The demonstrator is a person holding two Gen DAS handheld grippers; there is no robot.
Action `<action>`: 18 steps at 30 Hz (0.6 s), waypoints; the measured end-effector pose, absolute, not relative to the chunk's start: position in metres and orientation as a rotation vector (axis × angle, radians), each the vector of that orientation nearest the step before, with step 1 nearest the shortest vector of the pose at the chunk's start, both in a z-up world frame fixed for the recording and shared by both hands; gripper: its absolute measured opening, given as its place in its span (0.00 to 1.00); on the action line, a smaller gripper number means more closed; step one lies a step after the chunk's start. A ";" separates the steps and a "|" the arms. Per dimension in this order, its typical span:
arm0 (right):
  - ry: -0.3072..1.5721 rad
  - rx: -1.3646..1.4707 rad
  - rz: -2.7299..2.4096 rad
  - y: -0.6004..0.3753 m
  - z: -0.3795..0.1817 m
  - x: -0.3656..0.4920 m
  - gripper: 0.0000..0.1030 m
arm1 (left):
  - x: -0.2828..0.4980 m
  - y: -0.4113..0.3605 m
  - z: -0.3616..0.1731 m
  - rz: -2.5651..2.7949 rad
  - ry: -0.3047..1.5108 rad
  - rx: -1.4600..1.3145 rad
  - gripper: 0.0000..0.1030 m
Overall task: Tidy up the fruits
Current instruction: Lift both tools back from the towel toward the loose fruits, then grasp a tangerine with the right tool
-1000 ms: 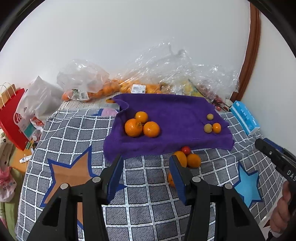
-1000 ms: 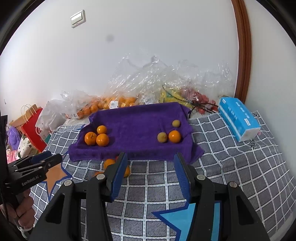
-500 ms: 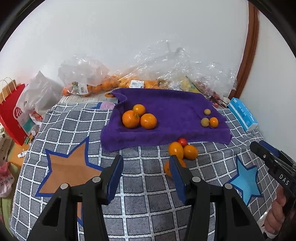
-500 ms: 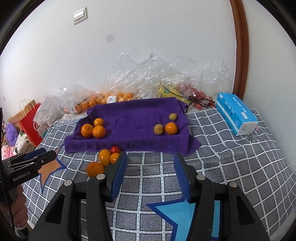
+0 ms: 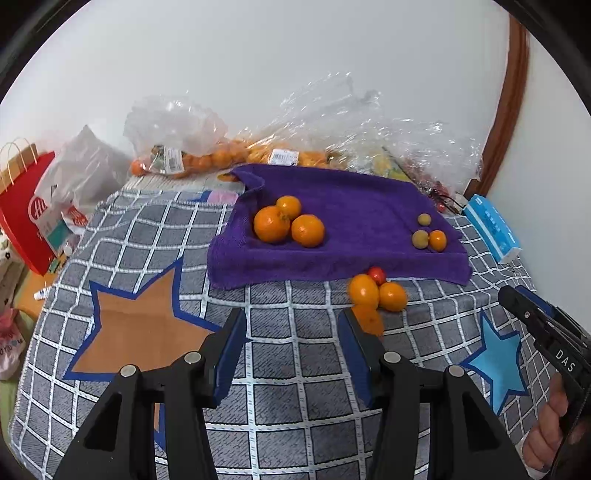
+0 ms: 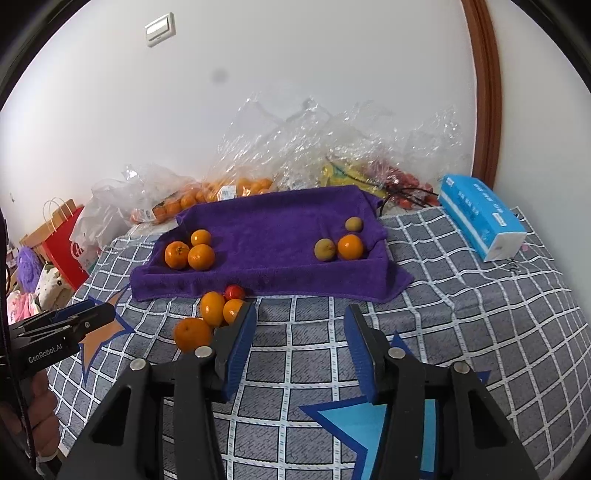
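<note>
In the left wrist view, the left gripper (image 5: 290, 334) stood released, nothing between its jaws; a loose cluster of oranges (image 5: 364, 291) lay just past its right jaw, the purple towel (image 5: 354, 206) beyond.

In the right wrist view, the right gripper (image 6: 299, 332) had just been closing, jaws apart and empty; the cluster of oranges (image 6: 212, 308) sat beside its left jaw.

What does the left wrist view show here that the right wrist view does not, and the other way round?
Left wrist only: the orange star printed on the checked cover, seen nearly whole, and the right gripper at its edge. Right wrist only: the wall switch and the left gripper at its edge. Both: the purple towel carrying two fruit groups, the loose fruits before it, the blue tissue pack.
</note>
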State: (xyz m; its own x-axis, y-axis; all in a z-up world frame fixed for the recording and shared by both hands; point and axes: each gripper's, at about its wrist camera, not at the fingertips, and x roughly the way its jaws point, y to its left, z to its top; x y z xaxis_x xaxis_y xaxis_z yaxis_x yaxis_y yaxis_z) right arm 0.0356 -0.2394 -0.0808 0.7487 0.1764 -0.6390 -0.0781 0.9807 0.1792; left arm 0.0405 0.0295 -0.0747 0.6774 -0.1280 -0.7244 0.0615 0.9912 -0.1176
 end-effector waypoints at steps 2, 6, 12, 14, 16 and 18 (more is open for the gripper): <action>0.723 0.145 0.146 -0.237 -0.086 0.039 0.42 | 0.045 0.035 -0.081 -0.099 0.840 -0.093 0.48; 0.744 0.140 0.155 -0.230 -0.095 0.050 0.40 | 0.049 0.046 -0.092 -0.080 0.863 -0.102 0.48; 0.793 0.117 0.196 -0.208 -0.108 0.068 0.31 | 0.064 0.056 -0.104 -0.082 0.891 -0.123 0.49; 0.803 0.102 0.216 -0.199 -0.112 0.073 0.31 | 0.067 0.059 -0.107 -0.083 0.895 -0.125 0.49; 0.814 0.088 0.238 -0.189 -0.115 0.080 0.31 | 0.071 0.064 -0.111 -0.080 0.903 -0.131 0.49; 0.827 0.069 0.263 -0.177 -0.121 0.087 0.31 | 0.074 0.069 -0.114 -0.078 0.912 -0.142 0.49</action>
State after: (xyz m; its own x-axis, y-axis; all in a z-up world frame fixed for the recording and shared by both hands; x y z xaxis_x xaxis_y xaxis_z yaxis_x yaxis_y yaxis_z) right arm 0.0871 -0.1774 -0.1206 0.6464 0.2579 -0.7181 -0.2041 0.9653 0.1629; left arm 0.0744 0.0689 -0.1142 0.6104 -0.1274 -0.7818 0.0073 0.9878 -0.1553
